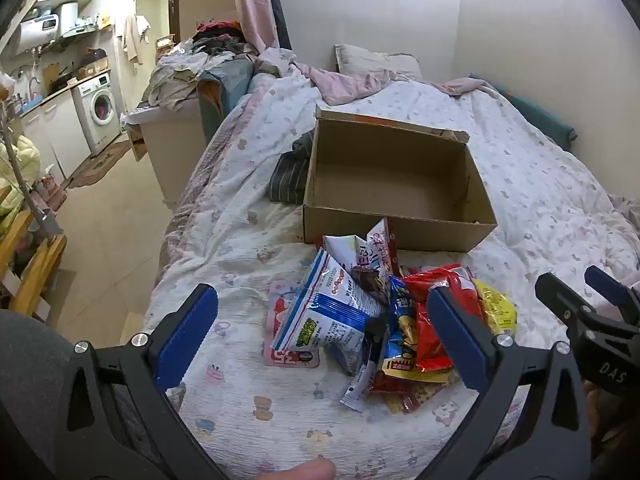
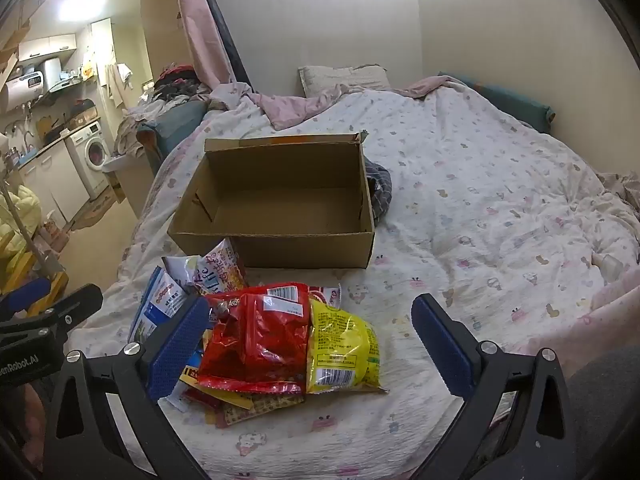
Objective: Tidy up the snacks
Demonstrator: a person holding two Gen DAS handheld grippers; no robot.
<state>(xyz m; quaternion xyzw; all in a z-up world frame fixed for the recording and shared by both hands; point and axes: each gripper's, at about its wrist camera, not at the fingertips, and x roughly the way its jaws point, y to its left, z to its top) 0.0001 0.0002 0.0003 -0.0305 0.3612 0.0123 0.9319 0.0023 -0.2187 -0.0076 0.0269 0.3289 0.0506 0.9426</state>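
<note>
Both tongs are held wide apart, nothing between their pads. The left tongs (image 1: pixel 320 336) are tilted down over the near part of the bed, their blue pads (image 1: pixel 184 336) framing the left half of the snack pile (image 1: pixel 384 320); neither pad is seen to press on a packet. The right tongs (image 2: pixel 304 348) are tilted down likewise, and the red bag (image 2: pixel 256 344) and yellow bag (image 2: pixel 344 348) lie between their pads without being gripped. Each tool is seen at the edge of the other's view.

The snacks are heaped together on the quilt (image 1: pixel 240 240) near the bed's near edge, toward its left side. A blue-and-white bag (image 1: pixel 332 312) lies at the left of the heap, partly over a pink flat packet (image 1: pixel 280 356). The red bag is stacked on smaller packets in the middle, and the yellow bag touches it on the right. A white-and-red packet (image 2: pixel 220 268) stands tilted at the back of the heap, just beside the box.

The cardboard box (image 2: pixel 280 248) is set on the quilt just behind the heap, open at the top, nothing visible inside. A striped cloth (image 2: pixel 380 192) is bunched against its far right side in the right view. Pillows (image 2: pixel 344 76) lie at the bed's far edge by the wall. Past the bed's left edge a washer (image 1: pixel 100 108) is seen
</note>
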